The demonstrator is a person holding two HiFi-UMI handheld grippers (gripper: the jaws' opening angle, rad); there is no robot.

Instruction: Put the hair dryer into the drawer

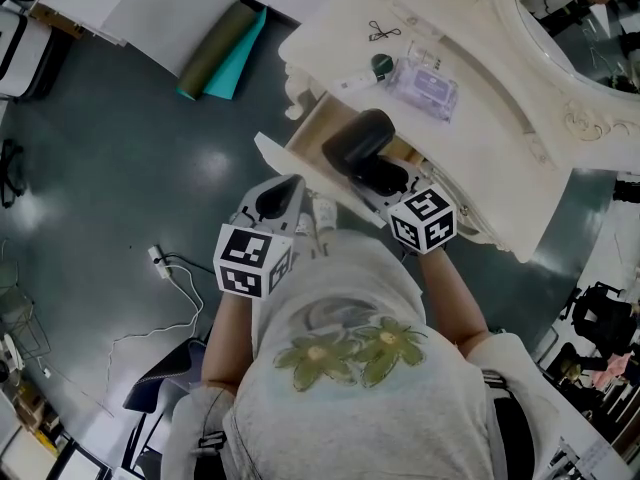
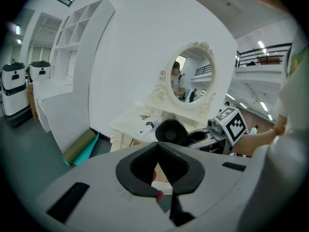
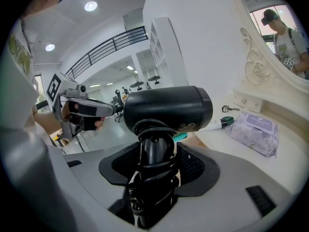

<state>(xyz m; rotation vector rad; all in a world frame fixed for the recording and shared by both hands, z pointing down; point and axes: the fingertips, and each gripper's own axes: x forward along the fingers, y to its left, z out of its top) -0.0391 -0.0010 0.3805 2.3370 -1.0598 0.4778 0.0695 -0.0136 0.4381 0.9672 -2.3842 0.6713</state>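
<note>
Hair dryer (image 3: 166, 108) clamped in right gripper (image 3: 154, 153) over open drawer (image 1: 318, 120) at dressing table (image 1: 500, 168) front edge. Left gripper (image 2: 157, 151) closed, empty.

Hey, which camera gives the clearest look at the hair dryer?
The right gripper view: the hair dryer fills the middle, its cord-wrapped handle clamped in the right gripper. The head view shows its dark body from above, over the open drawer. The left gripper view shows only its round rear grille.
</note>
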